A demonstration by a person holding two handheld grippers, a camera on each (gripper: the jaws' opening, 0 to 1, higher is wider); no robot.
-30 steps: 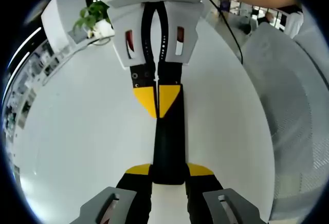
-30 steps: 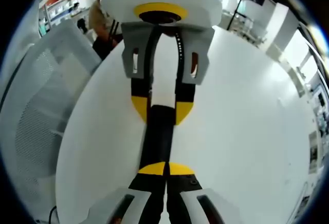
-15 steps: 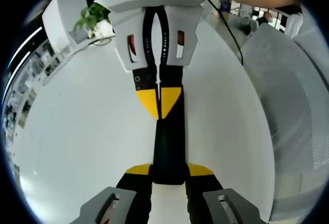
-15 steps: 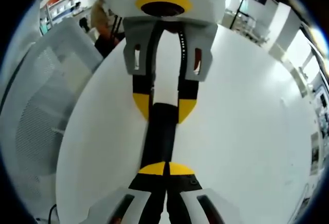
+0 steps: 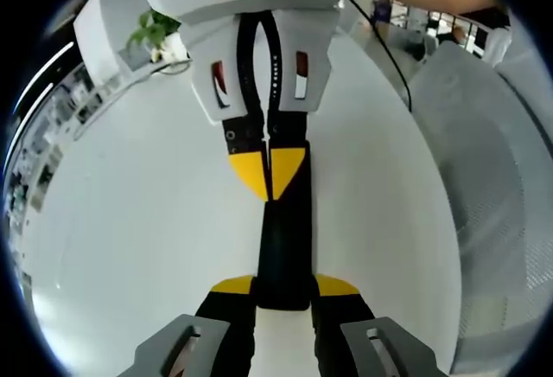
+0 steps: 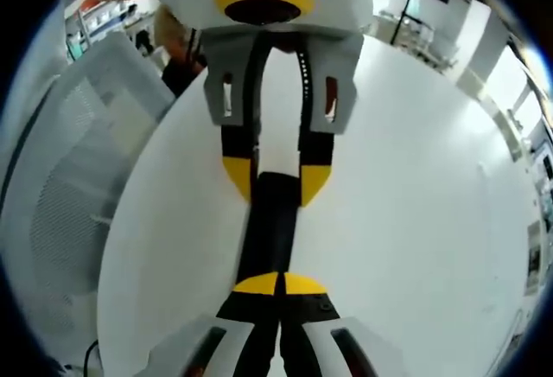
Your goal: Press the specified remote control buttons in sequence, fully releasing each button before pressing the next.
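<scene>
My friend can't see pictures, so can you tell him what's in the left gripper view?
A long black remote control lies on a white table, held at its near end between the left gripper's yellow-tipped jaws. The right gripper reaches in from the far side, its closed yellow tips meeting the remote's other end. A potted plant stands behind.

White table (image 5: 130, 221), potted plant (image 5: 155, 31), mesh chair (image 6: 60, 195)

The remote control's (image 5: 283, 239) buttons are too dark to tell (both views).
</scene>
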